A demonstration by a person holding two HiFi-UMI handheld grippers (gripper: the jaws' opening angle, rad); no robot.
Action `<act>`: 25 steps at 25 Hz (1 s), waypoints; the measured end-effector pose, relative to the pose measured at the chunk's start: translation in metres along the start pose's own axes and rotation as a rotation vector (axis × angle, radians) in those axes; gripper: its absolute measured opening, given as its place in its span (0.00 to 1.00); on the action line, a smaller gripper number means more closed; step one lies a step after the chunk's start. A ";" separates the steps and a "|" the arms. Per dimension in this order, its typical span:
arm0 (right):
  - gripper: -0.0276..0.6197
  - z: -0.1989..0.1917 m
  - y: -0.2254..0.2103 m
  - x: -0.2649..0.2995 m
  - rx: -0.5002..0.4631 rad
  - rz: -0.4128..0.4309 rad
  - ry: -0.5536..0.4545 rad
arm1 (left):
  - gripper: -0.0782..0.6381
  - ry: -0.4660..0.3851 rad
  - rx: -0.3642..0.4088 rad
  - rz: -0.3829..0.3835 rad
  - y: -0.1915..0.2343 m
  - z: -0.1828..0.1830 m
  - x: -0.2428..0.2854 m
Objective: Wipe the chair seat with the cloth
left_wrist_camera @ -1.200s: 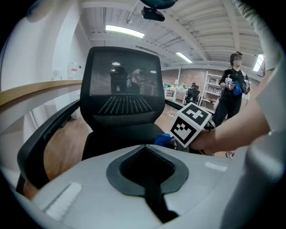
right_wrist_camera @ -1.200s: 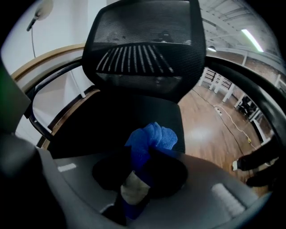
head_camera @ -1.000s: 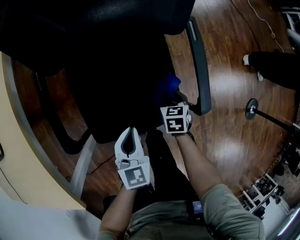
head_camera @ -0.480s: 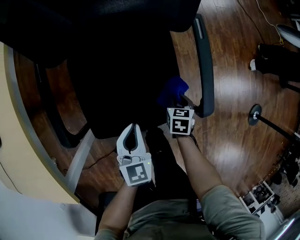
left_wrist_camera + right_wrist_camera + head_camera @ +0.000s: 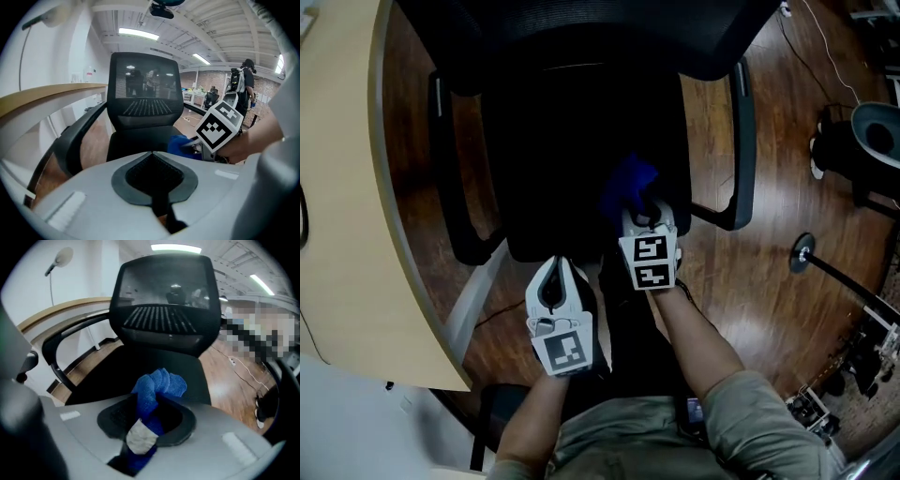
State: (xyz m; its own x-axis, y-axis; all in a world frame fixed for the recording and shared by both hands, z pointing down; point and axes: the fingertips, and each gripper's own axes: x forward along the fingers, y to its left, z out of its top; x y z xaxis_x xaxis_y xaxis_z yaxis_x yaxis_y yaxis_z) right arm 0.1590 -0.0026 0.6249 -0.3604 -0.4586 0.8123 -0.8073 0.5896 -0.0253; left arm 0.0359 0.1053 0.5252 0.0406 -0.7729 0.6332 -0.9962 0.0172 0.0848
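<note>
We see right gripper (image 5: 641,210) jaws clenched on blue cloth (image 5: 627,182), chair seat (image 5: 567,141) 5 o'clock; left gripper (image 5: 555,266) jaws together, empty.

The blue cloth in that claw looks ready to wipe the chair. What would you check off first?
1. Grip on the cloth: ok. The right claw is shut on the blue cloth, with a bunch sticking out past its tips.
2. Cloth over the chair seat: ok, above its front part in the head view.
3. Cloth touching the seat: cannot tell.
4. Left claw out of the way: ok. It is shut, empty, and near the seat's front edge.
5. Armrest beside the right claw: ok, the two are apart.
</note>
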 end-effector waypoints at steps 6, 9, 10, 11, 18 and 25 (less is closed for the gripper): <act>0.18 0.009 0.152 0.004 -0.214 0.226 -0.009 | 0.12 0.014 -0.042 0.067 0.061 -0.028 -0.040; 0.18 0.001 0.211 0.005 -0.303 0.320 0.005 | 0.12 0.017 -0.064 0.105 0.084 -0.042 -0.055; 0.18 -0.004 0.226 0.006 -0.325 0.345 0.013 | 0.12 0.019 -0.068 0.117 0.090 -0.046 -0.059; 0.18 -0.009 0.238 0.008 -0.344 0.366 0.022 | 0.12 0.023 -0.071 0.129 0.095 -0.050 -0.062; 0.18 -0.040 0.269 0.024 -0.433 0.425 0.068 | 0.12 0.047 -0.088 0.187 0.111 -0.084 -0.069; 0.18 -0.058 0.232 0.032 -0.388 0.369 0.098 | 0.12 0.058 -0.061 0.171 0.097 -0.093 -0.055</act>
State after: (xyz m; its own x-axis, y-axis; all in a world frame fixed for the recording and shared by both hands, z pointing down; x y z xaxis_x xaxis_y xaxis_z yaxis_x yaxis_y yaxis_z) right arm -0.0127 0.1584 0.6791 -0.5268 -0.1219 0.8412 -0.3968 0.9105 -0.1166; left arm -0.0562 0.2086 0.5697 -0.1226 -0.7178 0.6854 -0.9827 0.1845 0.0175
